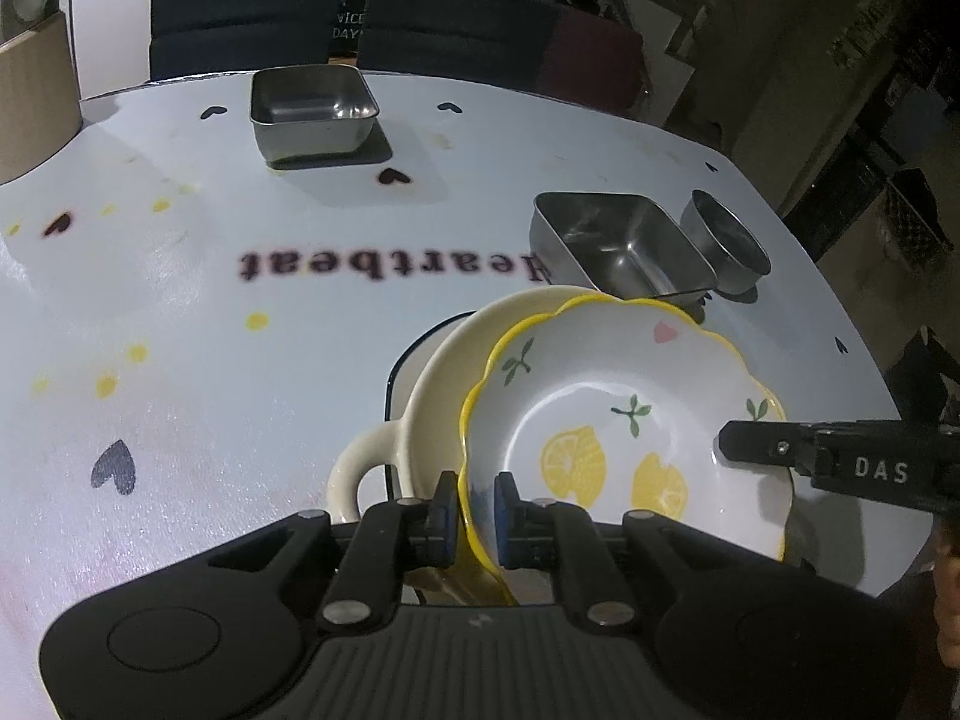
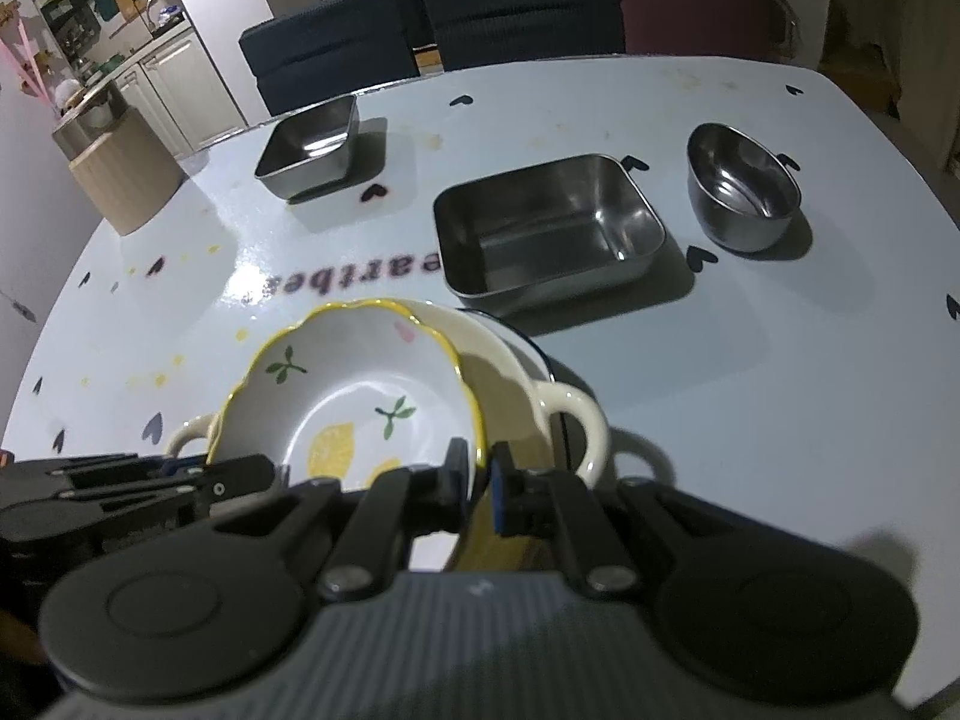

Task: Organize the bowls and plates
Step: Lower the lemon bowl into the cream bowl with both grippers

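A white lemon-print bowl [image 1: 600, 420] [image 2: 348, 396] with a wavy yellow rim sits over a cream two-handled dish [image 1: 432, 384] [image 2: 522, 396], which rests on a dark-rimmed plate [image 1: 399, 372] [image 2: 528, 339]. My left gripper [image 1: 474, 504] is shut on the bowl's near-left rim, one pad outside and one inside. My right gripper [image 2: 480, 474] is shut on the opposite rim; it enters the left wrist view from the right [image 1: 729, 441]. The left gripper [image 2: 240, 474] shows at the lower left of the right wrist view. I cannot tell whether the bowl touches the dish.
A square steel container [image 1: 312, 114] [image 2: 312, 147] stands far back. A rectangular steel tray [image 1: 624, 246] [image 2: 549, 228] and a round steel bowl [image 1: 726, 246] [image 2: 741, 186] sit just beyond the stack. Chairs [image 1: 252, 18] line the far edge; a cardboard box [image 1: 36, 96] stands at the left.
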Demonstrator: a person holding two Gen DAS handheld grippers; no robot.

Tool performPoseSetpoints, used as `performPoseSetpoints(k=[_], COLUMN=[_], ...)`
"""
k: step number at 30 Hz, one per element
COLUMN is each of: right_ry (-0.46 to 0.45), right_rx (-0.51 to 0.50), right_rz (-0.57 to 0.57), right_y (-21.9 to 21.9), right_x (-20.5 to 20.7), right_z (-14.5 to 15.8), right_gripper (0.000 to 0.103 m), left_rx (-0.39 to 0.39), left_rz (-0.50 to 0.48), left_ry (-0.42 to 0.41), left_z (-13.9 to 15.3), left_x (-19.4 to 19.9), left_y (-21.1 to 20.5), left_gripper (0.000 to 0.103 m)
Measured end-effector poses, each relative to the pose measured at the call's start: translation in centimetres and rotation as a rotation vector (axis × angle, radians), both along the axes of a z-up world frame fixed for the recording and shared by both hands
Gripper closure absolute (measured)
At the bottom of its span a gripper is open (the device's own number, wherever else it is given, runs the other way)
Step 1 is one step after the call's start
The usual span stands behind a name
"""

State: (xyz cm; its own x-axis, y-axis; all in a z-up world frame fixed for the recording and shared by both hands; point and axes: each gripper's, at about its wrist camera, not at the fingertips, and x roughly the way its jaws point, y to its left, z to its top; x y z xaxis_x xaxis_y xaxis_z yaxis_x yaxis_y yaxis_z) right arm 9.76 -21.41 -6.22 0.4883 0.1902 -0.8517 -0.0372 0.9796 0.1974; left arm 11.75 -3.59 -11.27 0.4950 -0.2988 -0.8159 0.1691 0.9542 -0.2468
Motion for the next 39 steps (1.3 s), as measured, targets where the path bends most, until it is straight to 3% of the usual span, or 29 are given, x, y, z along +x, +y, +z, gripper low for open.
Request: performPoseSetpoints(k=[30, 39], right_ry=[0.032, 0.05], right_rx=[-0.068, -0.026], right_rz=[0.005, -0.023], right_y=[1.0, 0.6], right_x=[1.4, 2.2], right_z=[-1.5, -2.2], right_gripper=[0.092, 0.091], left_rx=[0.0, -0.008], left_rz=[-0.017, -0.013], left_ry=[-0.02, -0.032], left_z=[0.3, 0.4], left_x=[-0.2, -0.4], left_y=[0.2, 0.5], left_gripper=[0.091, 0.091])
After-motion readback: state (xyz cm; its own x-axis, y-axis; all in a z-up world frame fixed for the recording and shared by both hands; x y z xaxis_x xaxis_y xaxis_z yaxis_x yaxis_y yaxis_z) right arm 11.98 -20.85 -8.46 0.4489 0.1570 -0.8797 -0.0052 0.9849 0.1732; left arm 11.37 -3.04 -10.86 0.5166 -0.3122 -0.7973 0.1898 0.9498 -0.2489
